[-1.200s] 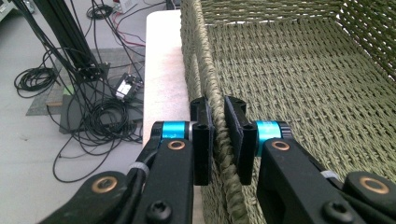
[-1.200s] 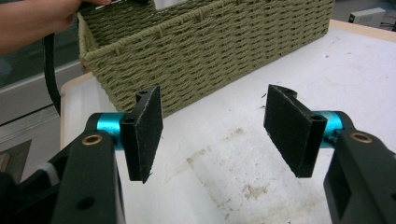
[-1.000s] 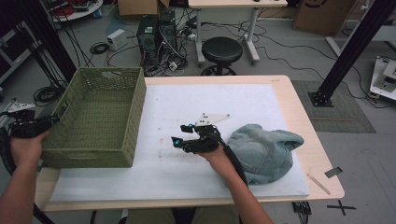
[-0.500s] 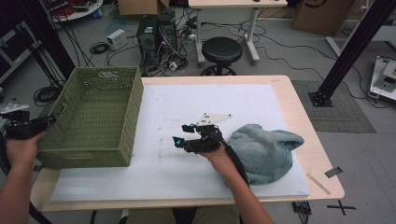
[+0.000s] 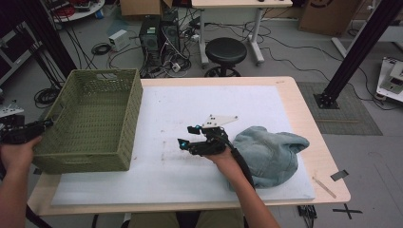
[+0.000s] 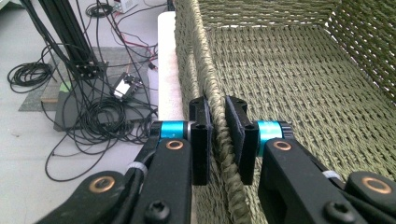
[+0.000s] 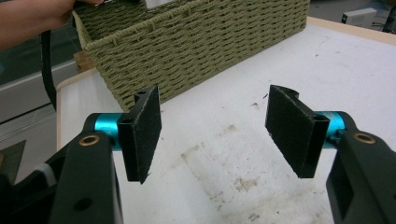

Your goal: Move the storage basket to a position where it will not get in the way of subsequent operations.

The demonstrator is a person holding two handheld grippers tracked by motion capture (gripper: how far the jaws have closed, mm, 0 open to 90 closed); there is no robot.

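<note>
Left gripper (image 6: 218, 140) pinching basket (image 6: 299, 84) rim, right gripper (image 7: 212, 123) open

- Right gripper (image 7: 212, 135) at the bottom, black jaws spread wide apart with nothing between them.
- Dark textured pads (image 7: 144, 133) facing each other, backed by blue collars.
- Under the jaws, white mat (image 7: 243, 154), scuffed with brownish stains.
- Beyond, olive woven basket (image 7: 187, 42) standing on the mat, well apart from the jaws.
- At top left, a hand (image 7: 35, 18) at the basket's rim, a black strap hanging below.
- Tan table edge (image 7: 352, 30) along the top right.
</note>
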